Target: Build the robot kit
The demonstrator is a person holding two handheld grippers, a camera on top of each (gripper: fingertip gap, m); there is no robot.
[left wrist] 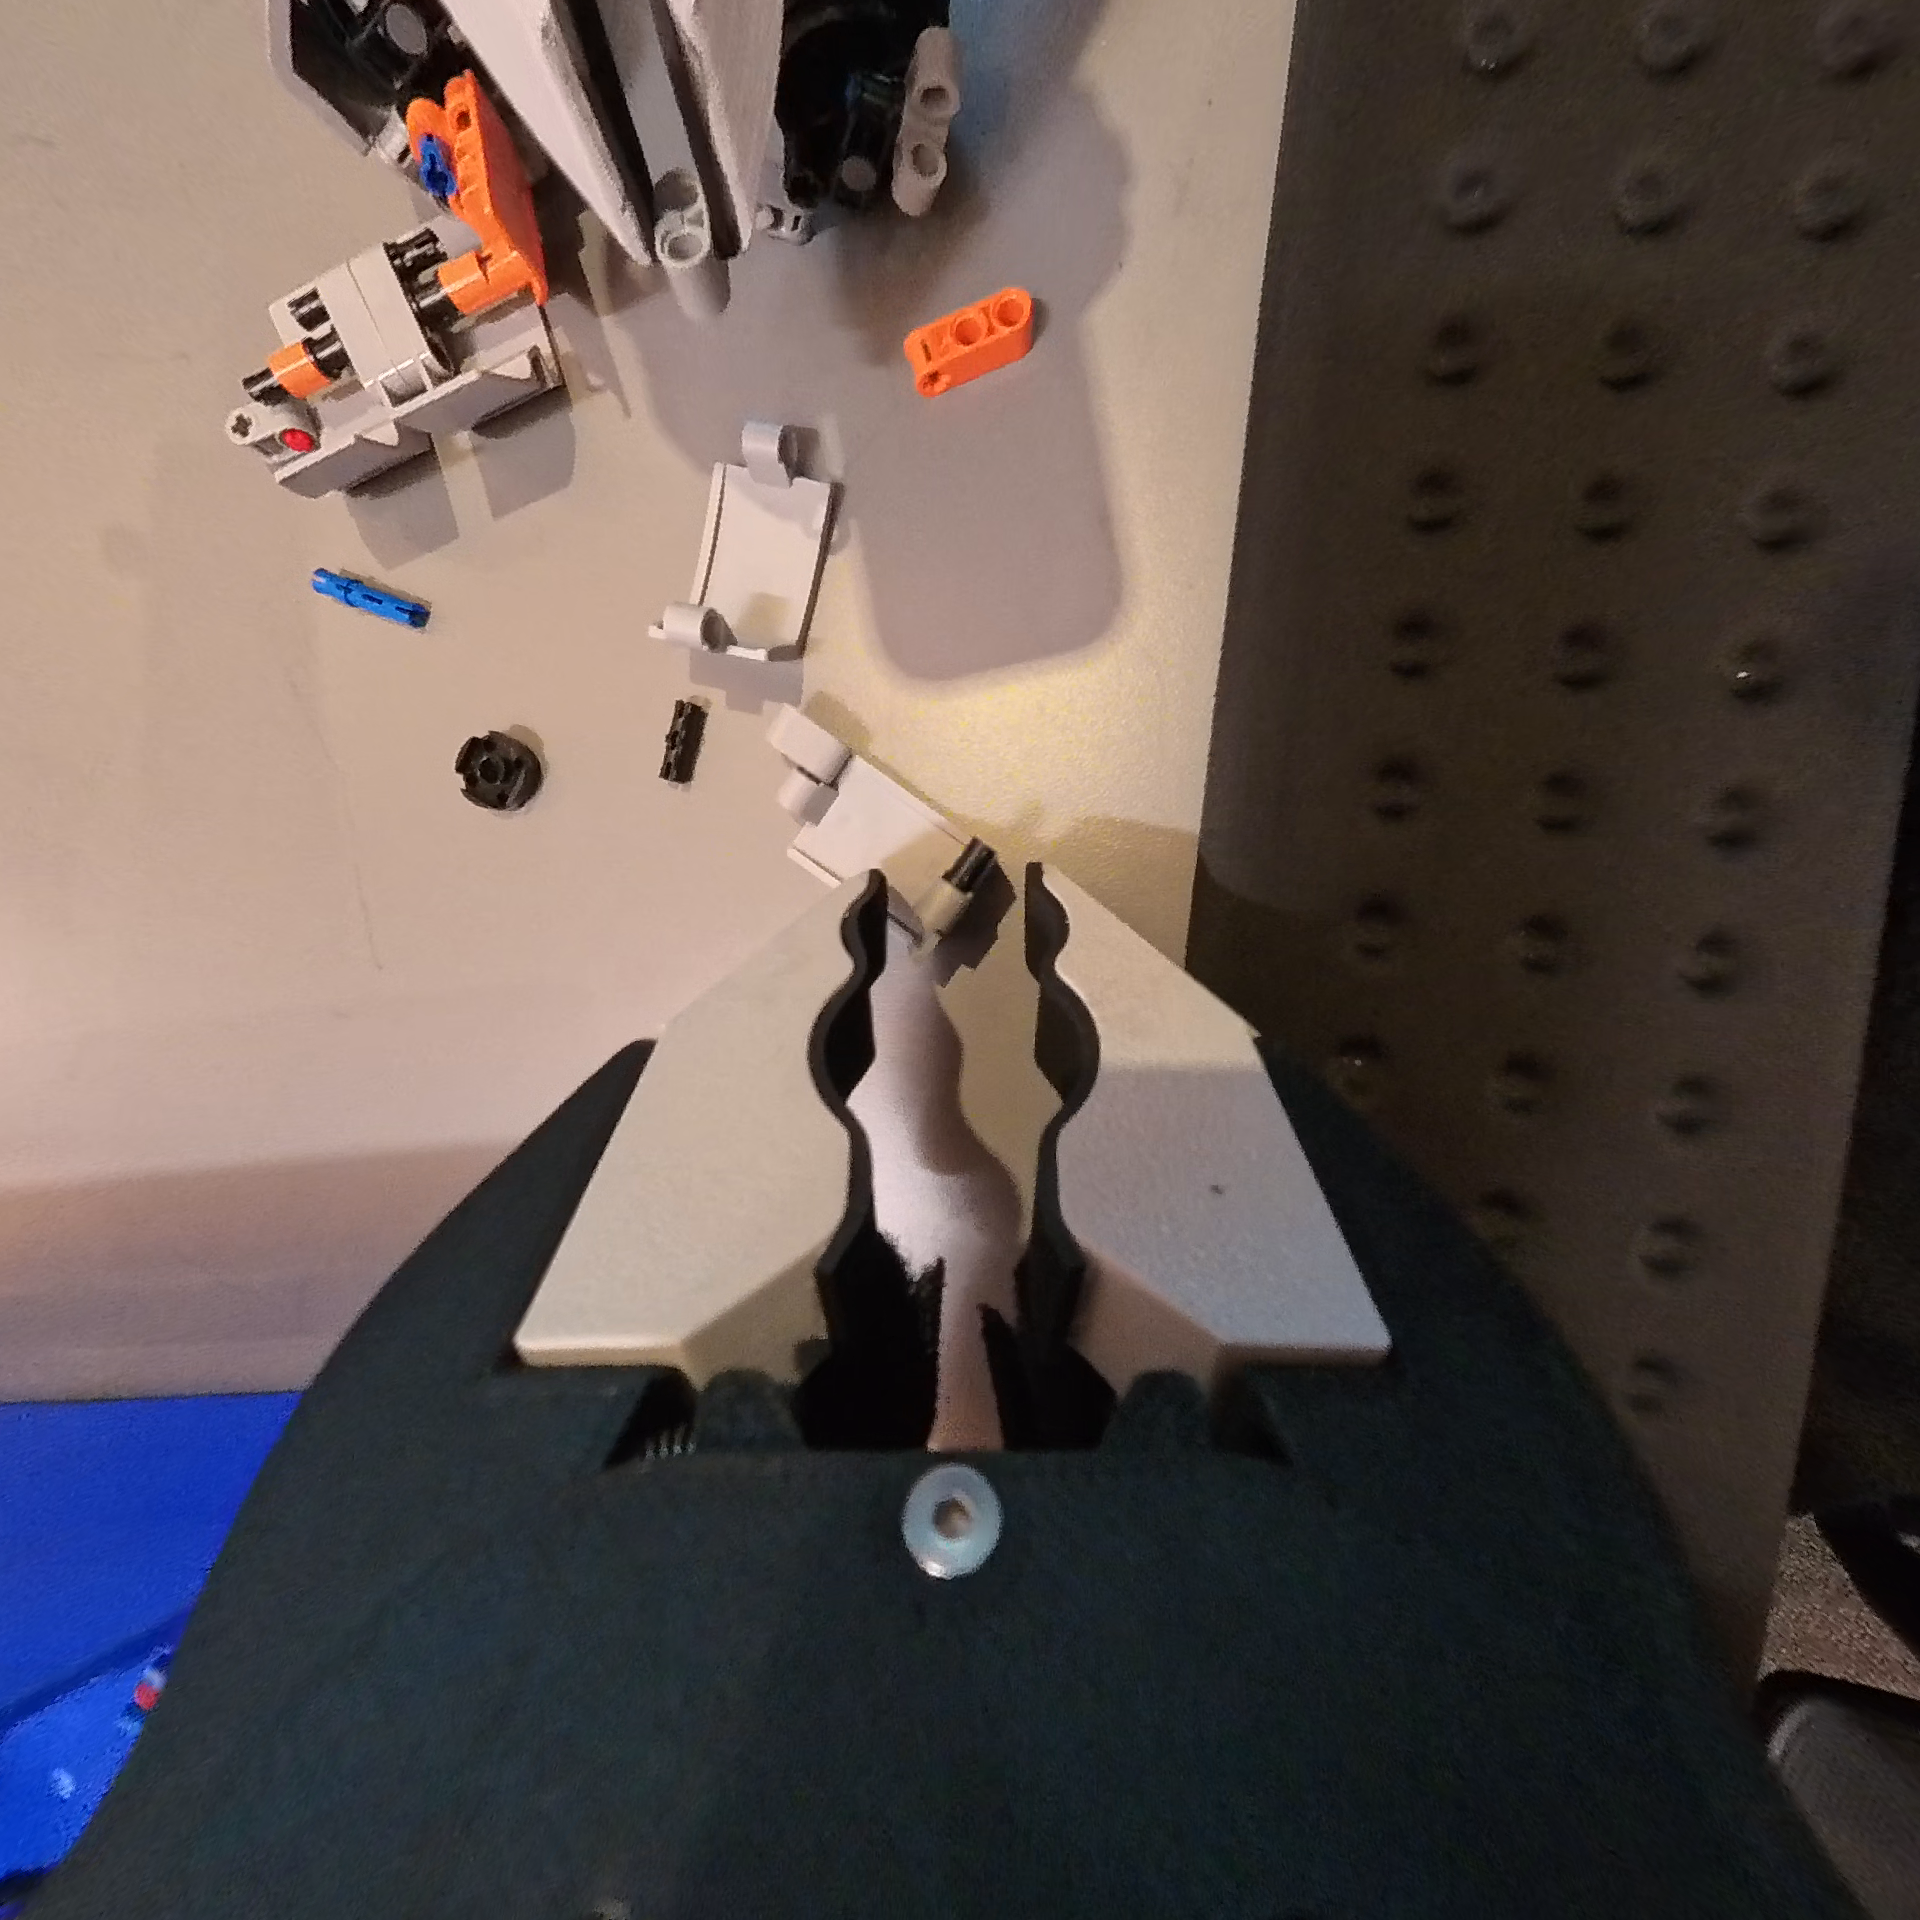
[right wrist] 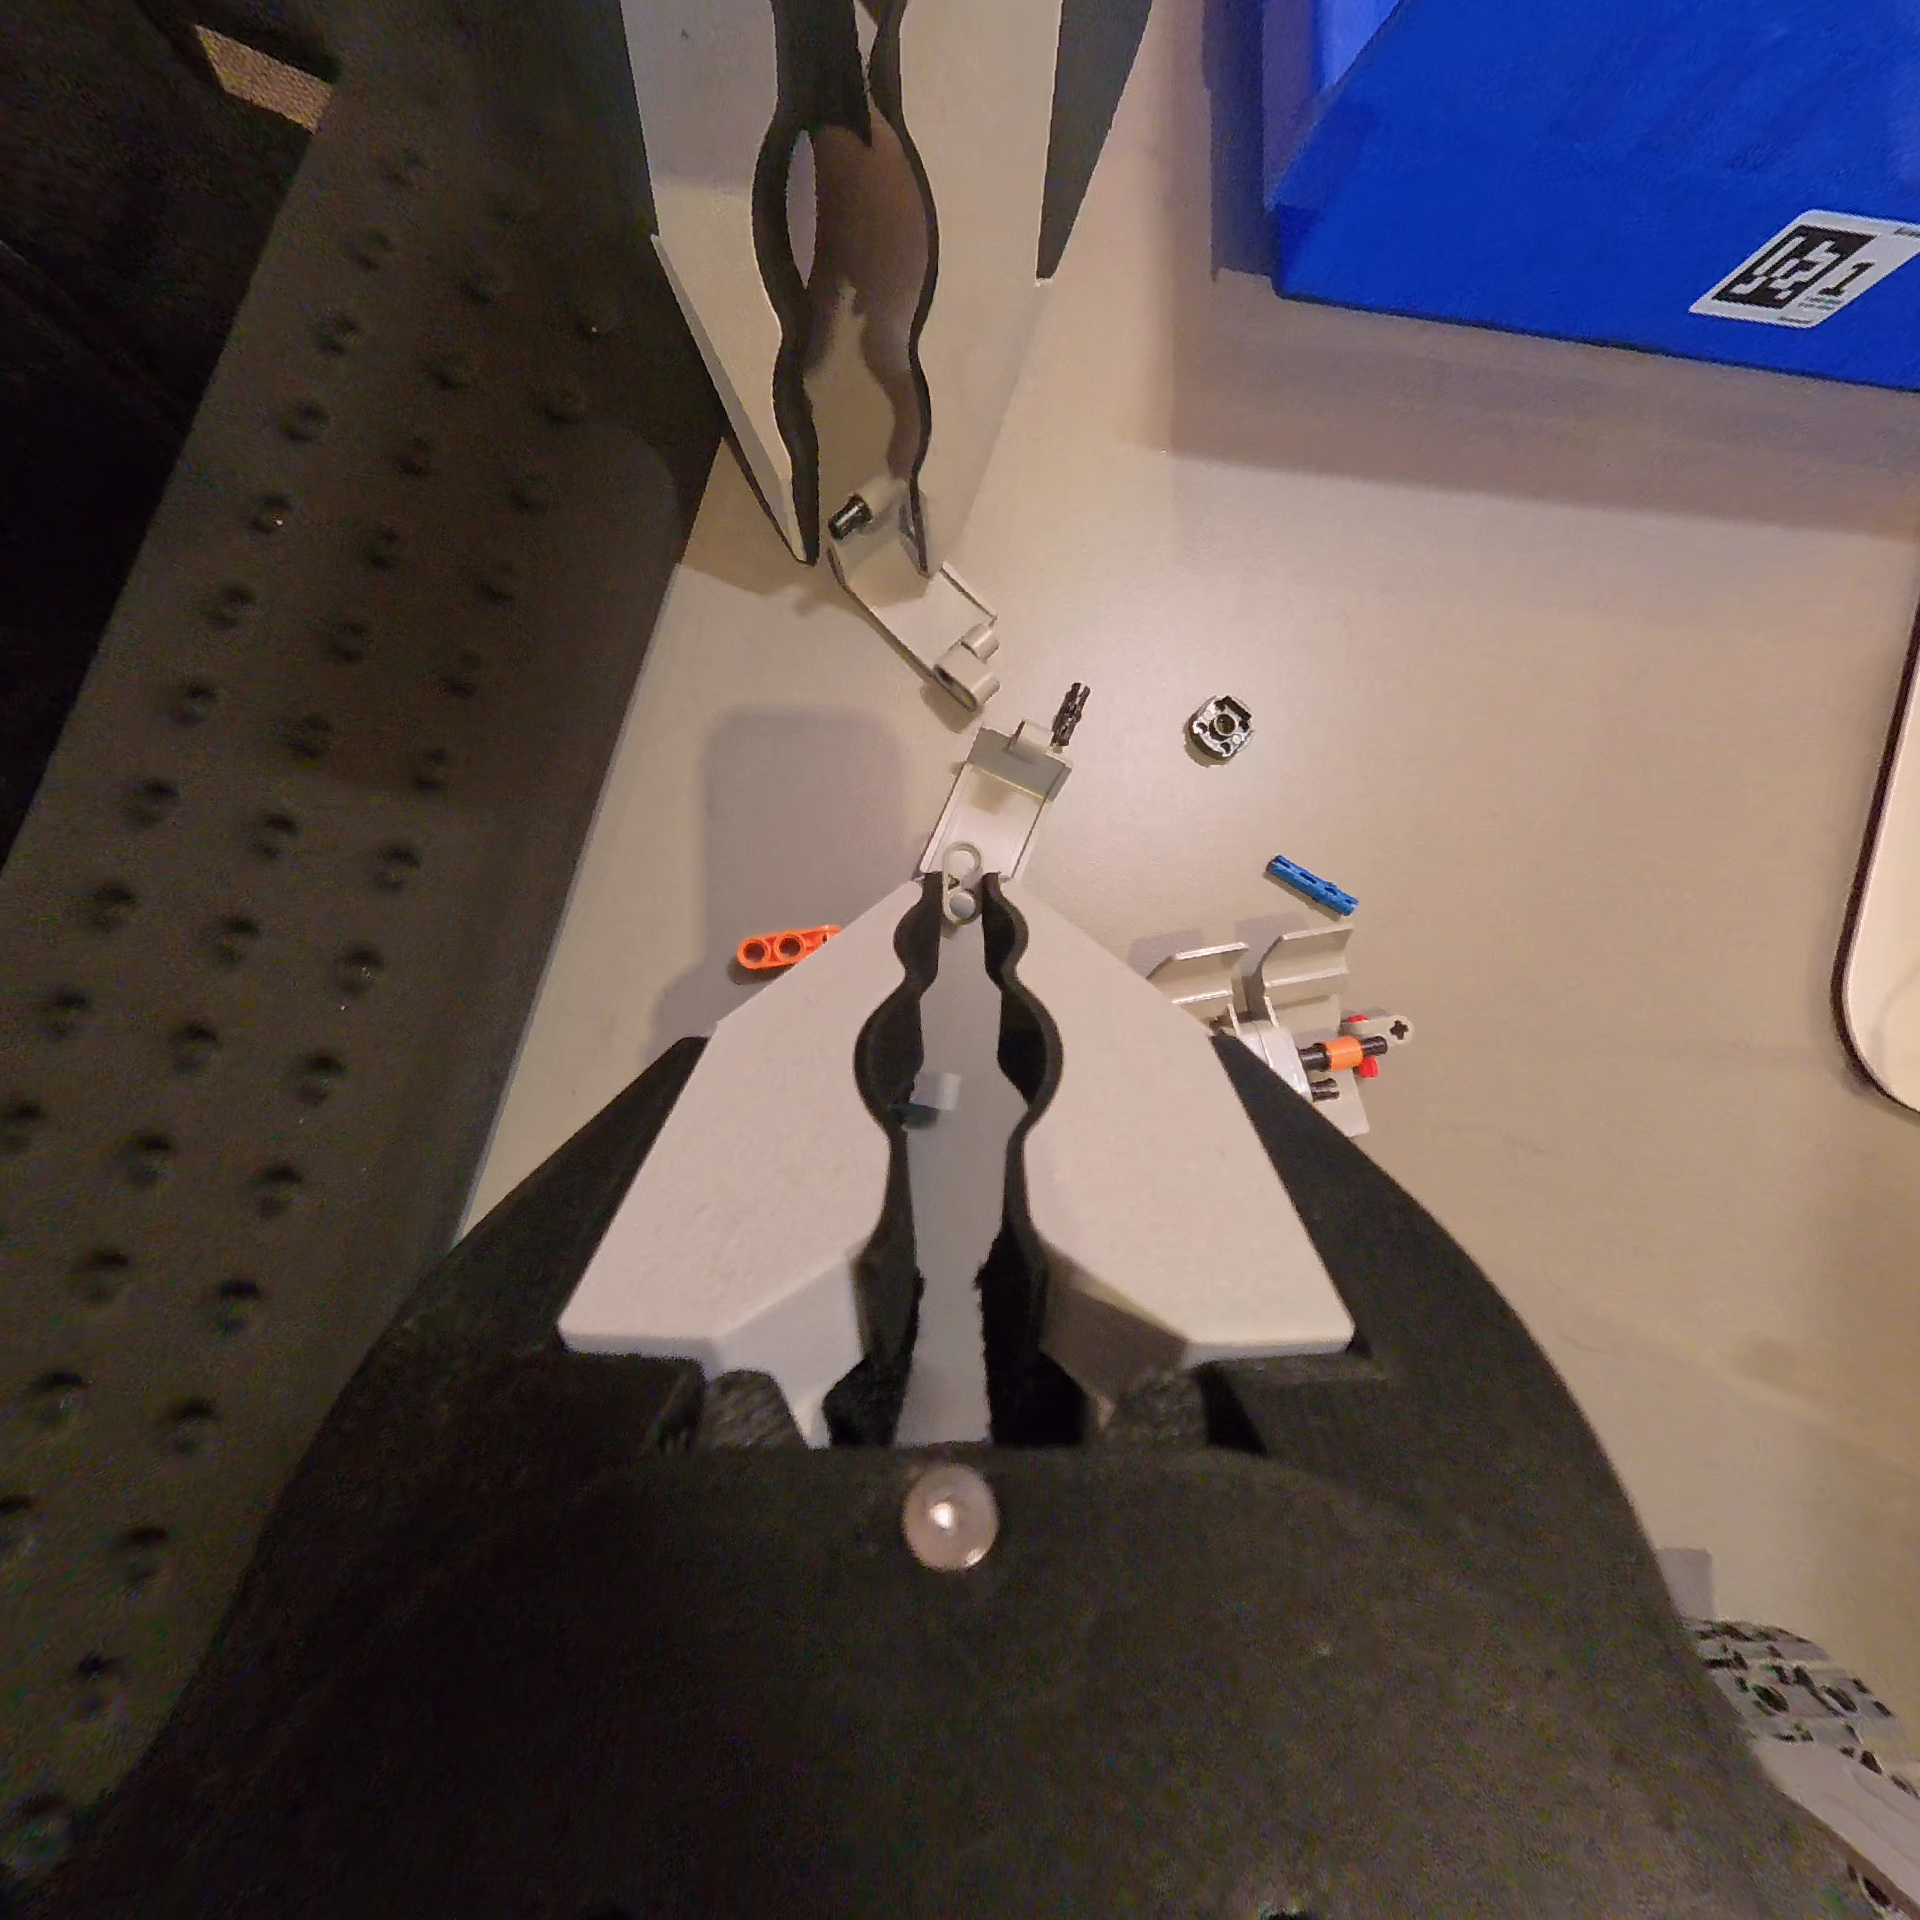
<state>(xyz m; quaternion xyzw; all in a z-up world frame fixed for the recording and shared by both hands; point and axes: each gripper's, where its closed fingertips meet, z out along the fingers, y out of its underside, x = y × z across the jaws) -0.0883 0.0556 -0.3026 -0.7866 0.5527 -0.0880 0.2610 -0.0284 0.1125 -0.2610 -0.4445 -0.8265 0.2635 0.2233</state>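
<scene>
- Our left gripper has its jaws nearly together on a grey panel piece with a black pin at its gripped end; the piece juts out past the fingertips onto the pale table.
- Our right gripper is closed almost fully on a small grey connector; a second grey curved panel lies just beyond its tips.
- In the left wrist view, a short black pin and a round black piece lie to the left of the held panel, and a blue axle pin farther left.
- An orange beam rests farther off, right of a grey-and-orange assembly.
- A dark perforated board borders the table on the right.
- In the right wrist view, a blue bin sits far right.
</scene>
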